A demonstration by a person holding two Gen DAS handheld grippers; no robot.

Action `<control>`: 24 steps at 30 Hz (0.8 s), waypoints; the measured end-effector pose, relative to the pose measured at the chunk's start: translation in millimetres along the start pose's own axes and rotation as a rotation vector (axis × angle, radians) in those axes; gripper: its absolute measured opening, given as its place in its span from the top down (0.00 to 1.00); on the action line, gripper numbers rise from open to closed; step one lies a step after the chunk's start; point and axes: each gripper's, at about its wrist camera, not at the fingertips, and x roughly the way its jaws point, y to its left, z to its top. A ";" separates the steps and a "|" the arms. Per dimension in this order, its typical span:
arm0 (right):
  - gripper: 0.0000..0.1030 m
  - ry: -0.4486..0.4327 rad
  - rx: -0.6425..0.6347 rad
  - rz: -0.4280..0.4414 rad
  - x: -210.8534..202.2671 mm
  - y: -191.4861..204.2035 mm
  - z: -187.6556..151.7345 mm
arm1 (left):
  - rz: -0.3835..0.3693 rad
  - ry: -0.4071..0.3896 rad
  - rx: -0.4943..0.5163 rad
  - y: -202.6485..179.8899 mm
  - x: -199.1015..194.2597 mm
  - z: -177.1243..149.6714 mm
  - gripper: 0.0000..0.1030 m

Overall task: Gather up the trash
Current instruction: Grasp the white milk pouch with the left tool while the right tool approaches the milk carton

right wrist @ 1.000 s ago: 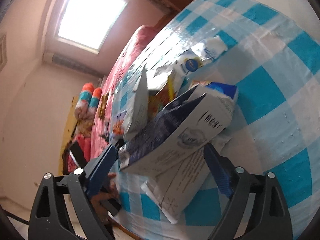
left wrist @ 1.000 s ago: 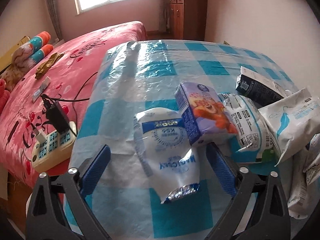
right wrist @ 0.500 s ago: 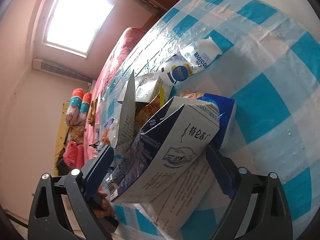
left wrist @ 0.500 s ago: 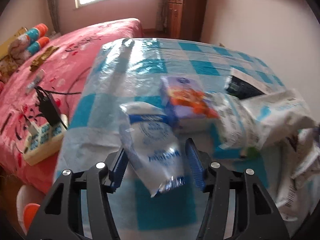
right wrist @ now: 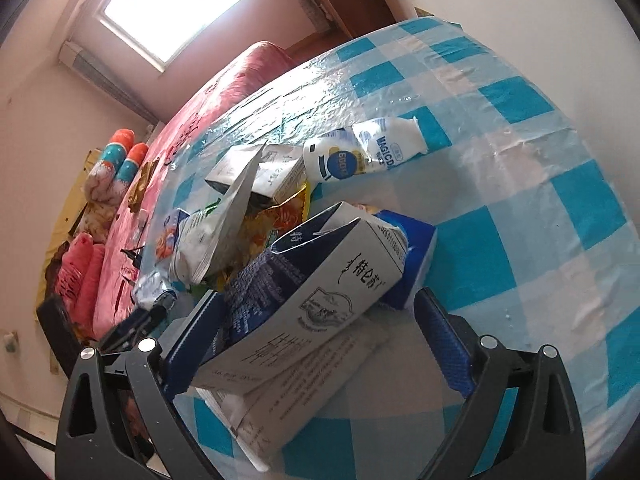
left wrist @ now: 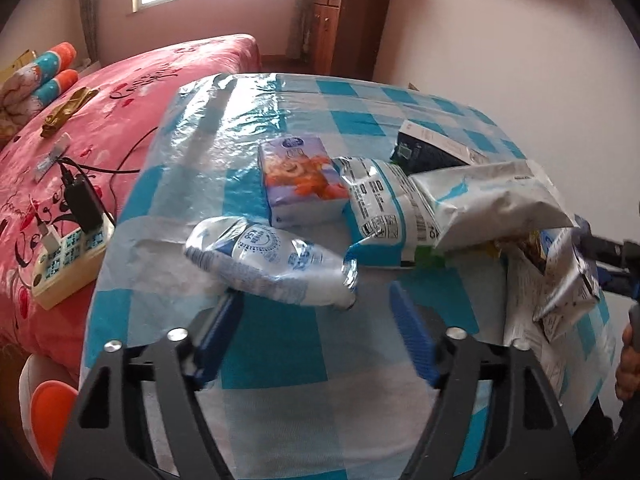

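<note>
Crinkled plastic pouch (left wrist: 268,262) lies before the spread left tool (left wrist: 316,320).

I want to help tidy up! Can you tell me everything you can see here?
Crumpled white-and-blue plastic pouch: 1, at the left gripper's fingertips.
Purple cartoon carton: 1, behind that pouch.
White-and-blue snack bags: 2, table middle.
Dark box with white lid: 1, behind the bags.
Navy-and-white milk carton: 1, between the right gripper's fingers.
White printed paper sheet: 1, under the milk carton.
Blue-and-white checked tablecloth: 1, covers table.
Pink bedspread: 1, left.
Cream power strip: 1, on bed.
Brown wooden cabinet: 1, far wall.
Left gripper: black, blue pads, open.
Right gripper: same, open.
</note>
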 end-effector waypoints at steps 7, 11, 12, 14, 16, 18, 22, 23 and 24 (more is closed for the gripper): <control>0.08 0.003 -0.018 -0.025 -12.2 -9.1 -4.7 | 0.020 0.003 -0.045 7.1 -1.4 8.2 0.15; 0.08 0.005 -0.022 -0.031 -15.1 -13.3 -7.3 | 0.054 0.029 -0.111 13.9 6.0 10.3 0.15; 0.08 0.010 -0.019 -0.028 -17.2 -15.5 -8.5 | 0.060 0.032 -0.122 14.6 7.9 10.7 0.15; 0.08 0.012 -0.014 -0.029 -21.1 -18.8 -9.8 | 0.083 0.035 -0.130 15.0 12.7 12.0 0.15; 0.08 0.012 -0.006 -0.033 -23.6 -22.2 -9.9 | 0.132 0.040 -0.133 14.4 18.8 12.6 0.15; 0.08 0.011 0.014 -0.023 -26.2 -26.4 -11.0 | 0.147 0.048 -0.149 16.1 24.1 13.2 0.15; 0.08 0.019 0.069 0.051 -26.2 -32.7 -11.8 | 0.192 0.036 -0.149 16.0 26.8 16.2 0.15; 0.08 0.027 0.092 0.080 -25.4 -34.4 -12.0 | 0.196 0.034 -0.156 16.6 27.3 16.7 0.15; 0.08 0.030 0.106 0.103 -25.2 -35.0 -12.3 | 0.198 0.028 -0.161 17.1 27.1 16.9 0.17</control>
